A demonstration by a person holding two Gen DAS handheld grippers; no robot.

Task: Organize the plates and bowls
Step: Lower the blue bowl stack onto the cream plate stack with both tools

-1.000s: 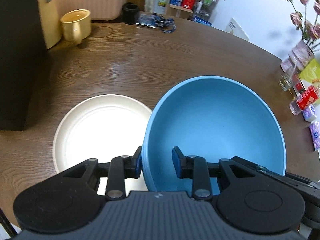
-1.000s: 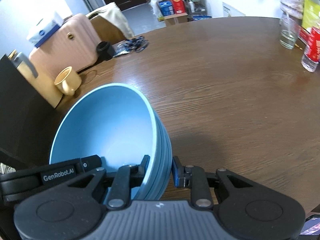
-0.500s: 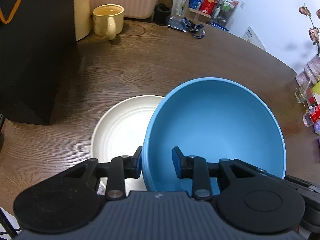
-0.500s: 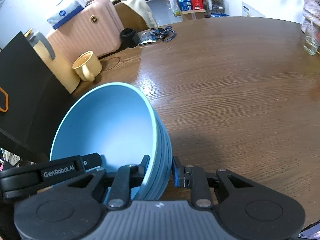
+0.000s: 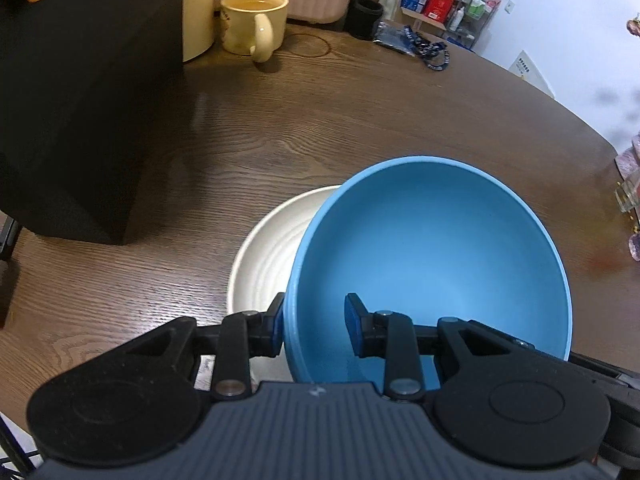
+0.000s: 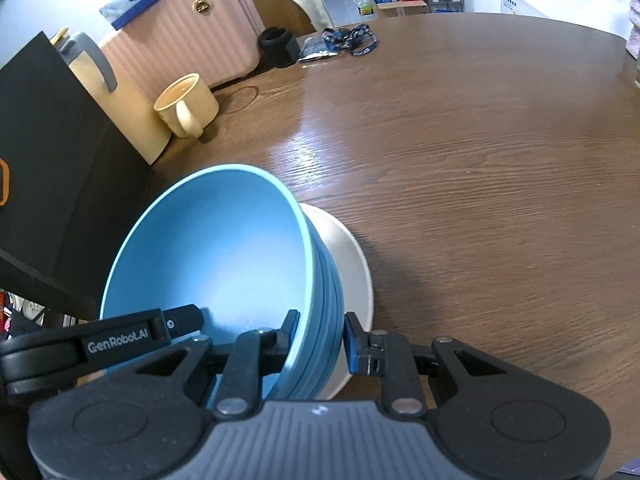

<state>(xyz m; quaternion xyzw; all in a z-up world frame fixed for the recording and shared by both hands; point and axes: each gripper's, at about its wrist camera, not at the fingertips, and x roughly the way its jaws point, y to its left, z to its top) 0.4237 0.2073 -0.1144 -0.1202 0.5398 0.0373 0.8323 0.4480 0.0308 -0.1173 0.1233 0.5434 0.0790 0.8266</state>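
Observation:
A blue bowl (image 5: 432, 252) is held by both grippers over a cream plate (image 5: 272, 248) on the brown table. My left gripper (image 5: 314, 326) is shut on the bowl's near-left rim, one finger inside and one outside. My right gripper (image 6: 318, 334) is shut on the bowl's (image 6: 216, 256) right wall, which looks like several nested rims. The cream plate (image 6: 352, 264) shows under and to the right of the bowl in the right wrist view. Whether the bowl touches the plate is hidden.
A black bag (image 5: 80, 92) stands on the left. A cream mug (image 5: 254, 20) and a yellow kettle (image 6: 116, 100) stand behind it. A lanyard (image 5: 424, 46) and a black cup (image 5: 364, 16) lie at the far edge. A glass (image 5: 628, 196) stands at the right.
Both grippers have carried the blue bowl leftward over the cream plate, which now lies mostly under it. The bag and mug appear closer.

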